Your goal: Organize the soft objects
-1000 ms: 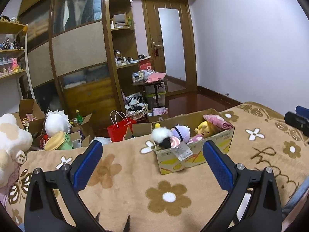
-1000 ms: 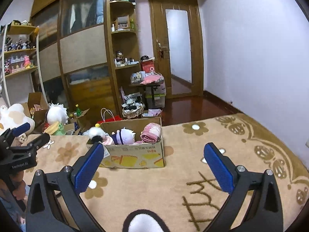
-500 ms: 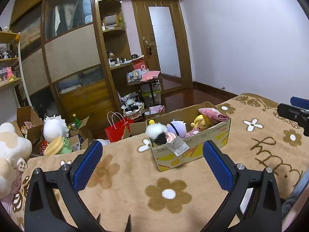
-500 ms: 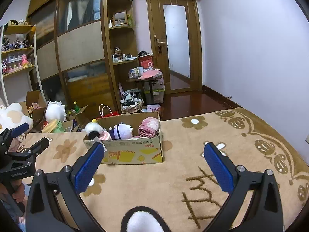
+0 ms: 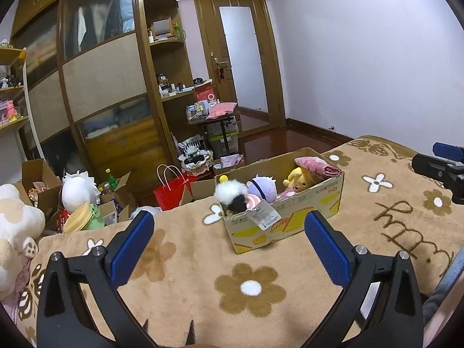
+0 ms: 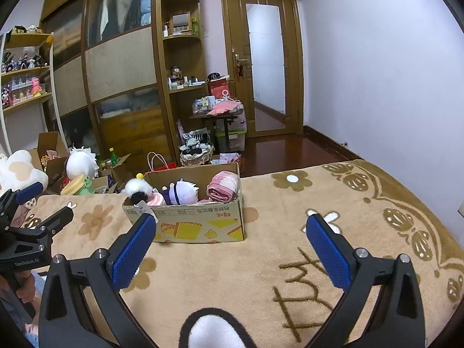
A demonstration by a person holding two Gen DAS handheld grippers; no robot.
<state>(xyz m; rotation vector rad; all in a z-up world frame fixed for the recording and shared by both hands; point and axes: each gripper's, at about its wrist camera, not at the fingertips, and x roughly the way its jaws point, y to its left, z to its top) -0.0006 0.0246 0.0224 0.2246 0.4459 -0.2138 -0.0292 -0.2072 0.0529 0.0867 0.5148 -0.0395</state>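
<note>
Near the bed's [image 5: 179,264] far edge, plush toys [image 5: 232,195] are sitting boxed, light and squashy; both hand-held grippers [image 5: 229,243] [image 6: 230,242] are gaping empty.

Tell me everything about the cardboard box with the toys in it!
The cardboard box is brown and open-topped, with yellow pictures and red print on its side. It sits flat on the flowery tan blanket. Inside lie a white-and-black fluffy plush with a paper tag, a lilac plush, a yellow plush and a rolled pink cloth. No gripper touches it.
</note>
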